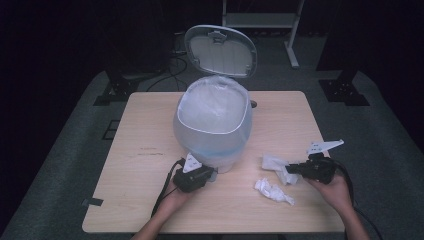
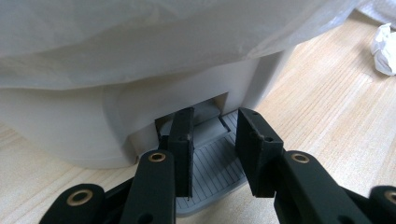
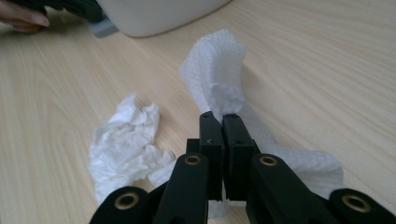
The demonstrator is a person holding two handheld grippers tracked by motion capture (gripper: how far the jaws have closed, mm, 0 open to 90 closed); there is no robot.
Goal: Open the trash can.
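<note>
Right now the paper towel [image 3: 219, 79] is pinched at its near end between the jaws of the right gripper [image 3: 223, 122], which are pressed together on it; the rest of the sheet rises ahead of the jaw tips and trails back beneath them onto the table [image 3: 327, 56]. Just to that gripper's left lies a crumpled tissue [image 3: 123, 140], loose on the wood and apart from the jaws. In the high view the right gripper [image 1: 295, 169] sits just beside the towel [image 1: 275, 164], with the tissue [image 1: 272, 191] a little nearer the person. The left gripper [image 2: 215, 140] holds its jaws parallel with a gap between them, resting over the grey foot pedal [image 2: 215, 168] of the trash bin [image 1: 212, 125]. Directly ahead of it stands the bin's white base, draped by a clear liner bag [image 2: 163, 42]. The bin's lid [image 1: 220, 50] stands raised.
</note>
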